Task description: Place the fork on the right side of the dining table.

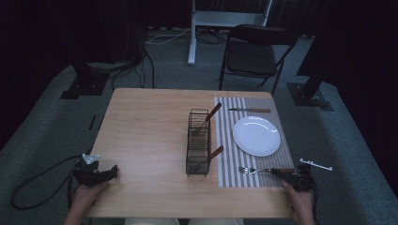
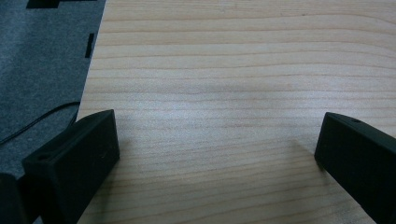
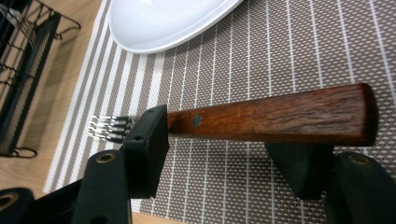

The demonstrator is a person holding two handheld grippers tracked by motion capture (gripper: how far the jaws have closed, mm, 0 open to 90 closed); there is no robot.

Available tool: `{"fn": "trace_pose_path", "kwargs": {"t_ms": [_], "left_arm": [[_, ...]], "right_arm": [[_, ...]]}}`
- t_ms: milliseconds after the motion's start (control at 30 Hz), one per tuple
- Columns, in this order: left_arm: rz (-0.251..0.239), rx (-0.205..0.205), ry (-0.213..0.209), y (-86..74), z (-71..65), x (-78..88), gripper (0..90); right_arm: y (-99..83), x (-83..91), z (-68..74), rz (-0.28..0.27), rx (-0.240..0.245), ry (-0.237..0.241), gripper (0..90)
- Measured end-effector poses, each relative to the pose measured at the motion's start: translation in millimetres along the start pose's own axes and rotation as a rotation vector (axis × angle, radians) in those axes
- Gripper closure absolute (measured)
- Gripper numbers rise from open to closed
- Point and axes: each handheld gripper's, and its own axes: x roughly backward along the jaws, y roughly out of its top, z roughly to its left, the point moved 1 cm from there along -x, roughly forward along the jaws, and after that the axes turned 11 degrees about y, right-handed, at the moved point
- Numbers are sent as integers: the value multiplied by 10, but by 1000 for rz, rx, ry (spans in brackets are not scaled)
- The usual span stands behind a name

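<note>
**Right gripper view: a wooden-handled fork between the jaws on the striped mat**

Right gripper view puts the fork (image 3: pixel 261 116) across the middle of the frame, lying on the striped placemat (image 3: pixel 299 51). Its handle is a dark reddish-brown wood with visible grain, a squared end at the right and a small metal rivet near the left; the shiny steel tines stick out at the left, past the left jaw. The right gripper (image 3: pixel 229 154) has one jaw against the front of the handle near the rivet and the other below the handle's far end, so the jaws stand apart with the fork between them; whether they pinch it cannot be told. The rim of the white plate (image 3: pixel 163 23) fills the upper left, and the black wire cutlery rack (image 3: pixel 23 70) sits at the left edge on the bare wood.

From the high view, the fork (image 1: pixel 265 170) lies at the lower edge of the placemat (image 1: pixel 225 140), just below the plate (image 1: pixel 256 136), with the right gripper (image 1: pixel 293 177) at its handle end. A knife (image 1: pixel 249 110) rests along the mat's top edge. The rack (image 1: pixel 199 143) stands at mid-table and holds two wooden-handled utensils. The left gripper (image 1: pixel 110 172) rests at the lower left corner of the wooden table (image 1: pixel 145 126).

Left gripper view shows its jaws spread wide over bare wood grain, holding nothing.
</note>
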Motion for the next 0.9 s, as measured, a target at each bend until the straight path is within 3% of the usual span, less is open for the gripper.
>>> {"fn": "trace_pose_path", "kwargs": {"t_ms": [67, 267, 467, 667, 733, 900], "left_arm": [[0, 0, 0, 0, 0, 0, 2], [0, 1, 1, -1, 0, 1, 2], [0, 1, 1, -1, 0, 1, 2], [0, 1, 1, -1, -1, 1, 2], [0, 1, 1, -1, -1, 1, 2], [0, 1, 1, -1, 0, 1, 2]], "right_arm": [[8, -1, 2, 9, 5, -1, 392], [22, -23, 49, 21, 46, -71, 392], [-31, -15, 55, -15, 48, -68, 369], [-92, -34, 96, -37, 84, -72, 251], [-133, -69, 138, -43, 136, -103, 200], [-216, -153, 227, -68, 202, -168, 138]]}}
